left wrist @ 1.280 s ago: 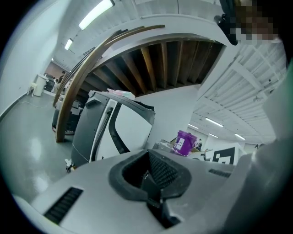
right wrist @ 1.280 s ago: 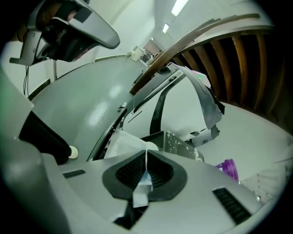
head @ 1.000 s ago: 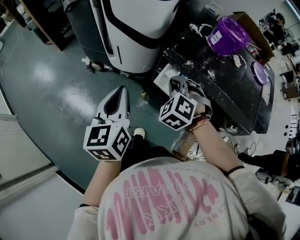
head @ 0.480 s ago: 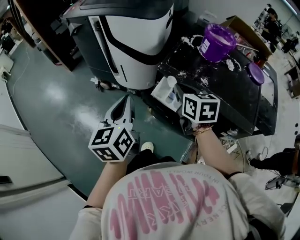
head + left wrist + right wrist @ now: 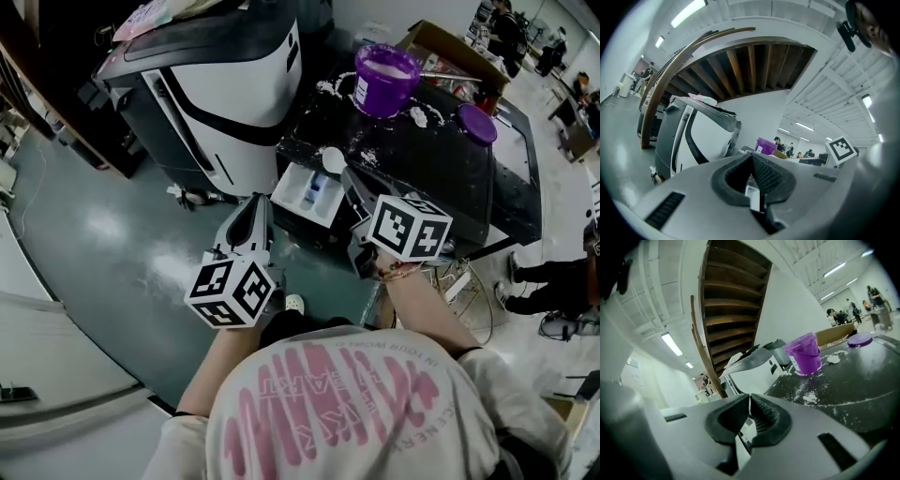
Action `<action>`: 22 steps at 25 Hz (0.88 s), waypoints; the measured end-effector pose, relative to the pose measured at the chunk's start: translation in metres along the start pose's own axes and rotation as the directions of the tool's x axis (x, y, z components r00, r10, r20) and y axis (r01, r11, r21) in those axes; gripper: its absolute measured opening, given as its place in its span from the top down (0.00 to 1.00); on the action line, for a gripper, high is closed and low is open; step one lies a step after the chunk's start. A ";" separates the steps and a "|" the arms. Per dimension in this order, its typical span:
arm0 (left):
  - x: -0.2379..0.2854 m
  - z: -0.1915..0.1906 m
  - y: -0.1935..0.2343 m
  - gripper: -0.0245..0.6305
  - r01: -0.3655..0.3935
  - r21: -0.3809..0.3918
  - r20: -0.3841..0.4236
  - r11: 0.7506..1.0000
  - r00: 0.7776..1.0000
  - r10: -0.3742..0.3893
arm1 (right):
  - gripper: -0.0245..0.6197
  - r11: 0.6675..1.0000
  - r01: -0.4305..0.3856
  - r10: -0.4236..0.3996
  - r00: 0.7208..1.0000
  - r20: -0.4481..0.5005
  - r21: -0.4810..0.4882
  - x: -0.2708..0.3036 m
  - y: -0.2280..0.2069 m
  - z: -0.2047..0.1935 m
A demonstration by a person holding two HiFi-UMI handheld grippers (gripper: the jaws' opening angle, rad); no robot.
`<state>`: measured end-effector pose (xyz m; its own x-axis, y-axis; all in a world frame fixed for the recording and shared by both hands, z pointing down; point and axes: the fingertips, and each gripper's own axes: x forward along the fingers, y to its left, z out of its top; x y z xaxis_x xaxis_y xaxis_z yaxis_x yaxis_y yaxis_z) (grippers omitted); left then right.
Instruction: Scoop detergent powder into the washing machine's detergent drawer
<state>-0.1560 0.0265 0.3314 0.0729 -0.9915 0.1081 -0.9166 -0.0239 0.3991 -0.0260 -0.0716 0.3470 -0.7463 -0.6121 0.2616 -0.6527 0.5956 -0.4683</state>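
Holding left claw (image 5: 255,208) and right claw (image 5: 354,183) pinched together, both empty (nothing picked up yet). Hovering the right one just beside the drawer (image 5: 305,192), pulled out under the black surface (image 5: 441,173) edge, ready for powder. Probably needing a reach over that edge to the open purple tub (image 5: 384,75), standing well back amid spilled powder (image 5: 417,114); finding clear air above, open floor (image 5: 103,225) behind.

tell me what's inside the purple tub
The purple tub holds white powder, seen through its open top. Anything below the powder's surface is covered.
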 end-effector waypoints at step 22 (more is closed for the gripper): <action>0.001 -0.038 -0.065 0.96 0.067 0.046 -0.060 0.997 0.996 -0.064 | 0.95 0.988 0.136 -0.133 0.990 0.048 -0.074 -0.084 -0.049 -0.008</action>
<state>-0.0813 0.0320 0.3402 0.1549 -0.9783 0.1372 -0.9267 -0.0958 0.3634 0.0679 -0.0448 0.3548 -0.6459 -0.7101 0.2805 -0.7560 0.5435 -0.3649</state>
